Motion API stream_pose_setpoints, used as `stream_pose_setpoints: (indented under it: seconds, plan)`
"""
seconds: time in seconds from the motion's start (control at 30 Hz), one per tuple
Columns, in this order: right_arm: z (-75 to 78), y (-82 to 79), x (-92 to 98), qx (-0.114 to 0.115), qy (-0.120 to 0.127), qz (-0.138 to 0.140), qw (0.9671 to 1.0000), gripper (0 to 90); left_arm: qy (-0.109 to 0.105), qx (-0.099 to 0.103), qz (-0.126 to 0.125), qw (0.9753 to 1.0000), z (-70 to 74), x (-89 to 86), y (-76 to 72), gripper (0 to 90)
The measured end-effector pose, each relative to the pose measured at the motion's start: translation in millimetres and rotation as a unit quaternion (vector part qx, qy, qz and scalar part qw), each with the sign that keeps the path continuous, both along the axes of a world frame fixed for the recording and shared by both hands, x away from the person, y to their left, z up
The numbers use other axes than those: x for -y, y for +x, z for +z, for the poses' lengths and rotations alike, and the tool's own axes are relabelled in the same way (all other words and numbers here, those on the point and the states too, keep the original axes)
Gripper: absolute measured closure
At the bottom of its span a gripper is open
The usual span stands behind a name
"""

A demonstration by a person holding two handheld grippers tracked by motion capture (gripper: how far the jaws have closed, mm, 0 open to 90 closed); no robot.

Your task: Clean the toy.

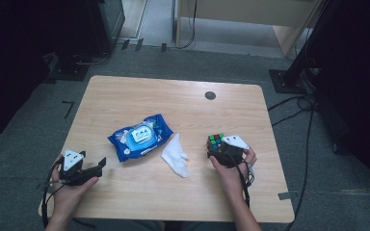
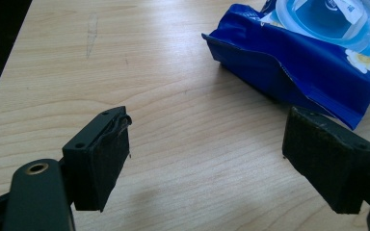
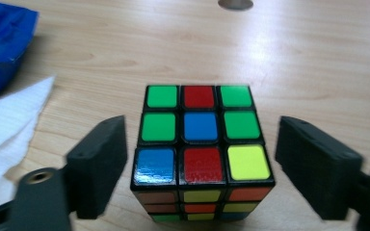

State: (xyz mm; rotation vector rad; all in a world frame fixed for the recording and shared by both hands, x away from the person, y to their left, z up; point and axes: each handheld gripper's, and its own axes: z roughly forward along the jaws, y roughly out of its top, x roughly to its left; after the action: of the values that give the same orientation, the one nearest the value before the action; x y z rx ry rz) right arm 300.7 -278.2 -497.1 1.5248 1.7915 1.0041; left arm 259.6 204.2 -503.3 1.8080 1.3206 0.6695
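While unclamped, cube between jaws.

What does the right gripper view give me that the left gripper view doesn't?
Right gripper view alone: the puzzle cube standing between the open jaws of the right tool, with gaps on both sides, the white wipe at its left, and a grey disc set in the table. Left gripper view alone: the left tool open over bare wood, and the clear lid of the blue wipes pack. Both share that pack and the wooden table.
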Motion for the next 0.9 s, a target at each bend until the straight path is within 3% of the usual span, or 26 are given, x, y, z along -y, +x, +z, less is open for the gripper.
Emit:
stream_pose_setpoints:
  seconds: [0.07,0.23,0.33,0.47,0.63,0.9]
  plan:
    - [5.5,-2.8,2.6,0.006,-0.003,0.004,1.0,16.0,0.002,-0.002,0.002,1.0,-0.4,-1.5,0.6,16.9]
    - [29.4,-13.8,23.0,0.047,0.046,0.003,0.9979,15.5,0.006,-0.017,0.01,0.9998,-3.0,-5.9,3.3,16.9]
    - [41.3,-16.9,38.6,0.053,0.047,-0.006,0.9975,15.4,0.013,-0.031,0.019,0.9993,-5.6,-7.3,4.8,17.0]
    - [45.3,-21.1,65.5,0.041,0.04,-0.026,0.998,15.5,0.013,-0.056,0.029,0.9979,-9.3,-11.7,6.5,17.1]
    - [37.3,-35.5,96.9,0.012,0.014,-0.033,0.9993,15.5,0.015,-0.064,0.036,0.9972,-9.4,-14.5,6.7,17.1]
    - [20.5,-66.0,135.5,-0.019,0.01,-0.056,0.9982,15.7,0.028,-0.081,0.033,0.9958,-12.8,-12.4,5.2,17.1]
